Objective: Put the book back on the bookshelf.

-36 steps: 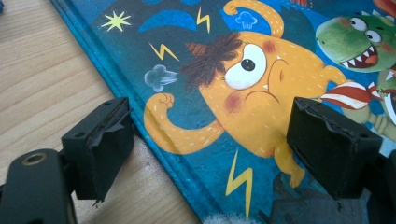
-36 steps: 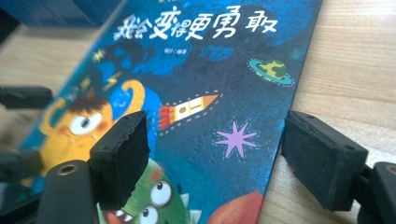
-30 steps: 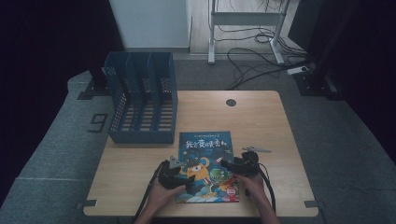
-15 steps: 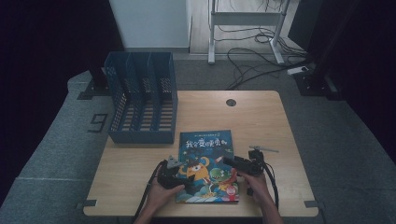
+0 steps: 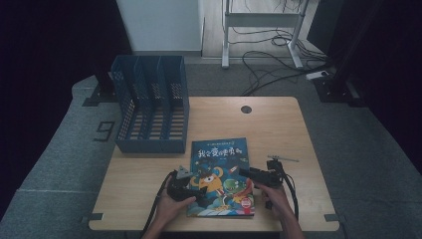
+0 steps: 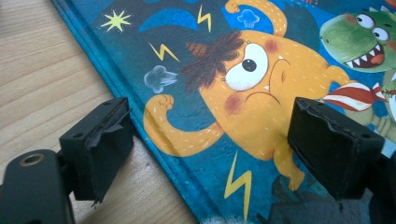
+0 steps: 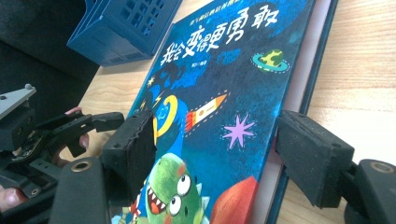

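From the high view, the picture book [image 5: 221, 175] is lying flat on the wooden table [image 5: 278, 129], near the front edge on my side, cover up. Behind it and off to the left sits the blue file rack [image 5: 149, 112], well apart from the book. My left gripper [image 5: 191, 191] is parked at the book's left edge, low down on the cover, and the right gripper [image 5: 249, 174] comes in over the right edge. Both hands enter from the bottom of the shot.

Left gripper view: the jaws stand wide apart and straddle the book's [image 6: 261, 93] left edge. One jaw is over bare table [image 6: 42, 84] just outside the edge, the other is over the cover next to the orange monster's body. Neither pad looks like it's pressing on anything, so it's open with nothing gripped.

Right gripper view: these jaws are wide too, and they've just been closing a little. The book's [image 7: 219, 102] front cover looks lifted a bit on this side, with a pale page showing underneath along the edge. One jaw sits over the cover near the green monster, the other sits off the lifted edge, above the pale page. The cover edge is between them, but I don't see the pads clamped on it. The left gripper [image 7: 98, 122] shows at the left of this shot, with the file rack [image 7: 126, 28] up top.
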`<state>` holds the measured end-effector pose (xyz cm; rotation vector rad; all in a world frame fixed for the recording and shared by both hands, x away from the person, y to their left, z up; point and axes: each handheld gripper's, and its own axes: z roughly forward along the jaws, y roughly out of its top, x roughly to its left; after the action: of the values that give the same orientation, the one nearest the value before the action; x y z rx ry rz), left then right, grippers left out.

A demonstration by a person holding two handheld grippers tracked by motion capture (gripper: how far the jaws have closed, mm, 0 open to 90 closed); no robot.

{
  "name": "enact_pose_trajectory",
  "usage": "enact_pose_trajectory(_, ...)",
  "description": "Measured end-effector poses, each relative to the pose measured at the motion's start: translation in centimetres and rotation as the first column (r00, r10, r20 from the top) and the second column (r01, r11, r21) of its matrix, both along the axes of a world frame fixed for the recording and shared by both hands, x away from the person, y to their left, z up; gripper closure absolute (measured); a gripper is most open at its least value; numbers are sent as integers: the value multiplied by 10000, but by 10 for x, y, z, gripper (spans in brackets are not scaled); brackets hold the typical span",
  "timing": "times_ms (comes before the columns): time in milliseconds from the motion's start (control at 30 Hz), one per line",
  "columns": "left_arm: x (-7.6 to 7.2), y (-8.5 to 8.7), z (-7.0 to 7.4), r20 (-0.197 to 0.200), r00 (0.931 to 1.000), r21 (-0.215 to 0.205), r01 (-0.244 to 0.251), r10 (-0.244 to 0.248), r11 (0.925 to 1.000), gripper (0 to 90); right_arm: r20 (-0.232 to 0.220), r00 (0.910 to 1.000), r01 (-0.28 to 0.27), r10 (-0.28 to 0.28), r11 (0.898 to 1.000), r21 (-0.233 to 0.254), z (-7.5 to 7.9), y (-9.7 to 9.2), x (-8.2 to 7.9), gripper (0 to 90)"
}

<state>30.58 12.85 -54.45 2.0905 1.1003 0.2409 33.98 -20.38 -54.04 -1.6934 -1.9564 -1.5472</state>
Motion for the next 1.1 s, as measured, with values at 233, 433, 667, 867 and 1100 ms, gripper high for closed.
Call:
enact_pose_trajectory(233, 0, 0, 0, 4, 10000, 1, 3, -3, 10000, 137, -418, 9988, -238, 244, 9996, 152, -2, -2, 1, 310)
enact_pose_trajectory(433, 2, 4, 0, -147, 9999, -349, 26, -31, 9994, 140, -94, 9980, -621, 619, 9978, -228, 1, 15, -2, 327)
enact_pose_trajectory(667, 1, 2, 0, -47, 10000, -121, 63, -63, 9999, 138, 486, 9978, -376, 449, 9891, -1422, -5, 21, 4, 335)
enact_pose_trajectory(867, 1, 2, 0, -47, 9999, -76, 163, -163, 9998, 138, 756, 9957, -430, 530, 9908, -1282, -9, 20, 13, 341)
enact_pose_trajectory(1100, 2, 3, 0, -107, 9998, -153, 185, -187, 9997, 138, 884, 9956, -182, 307, 9902, -1387, -7, 17, 14, 493)
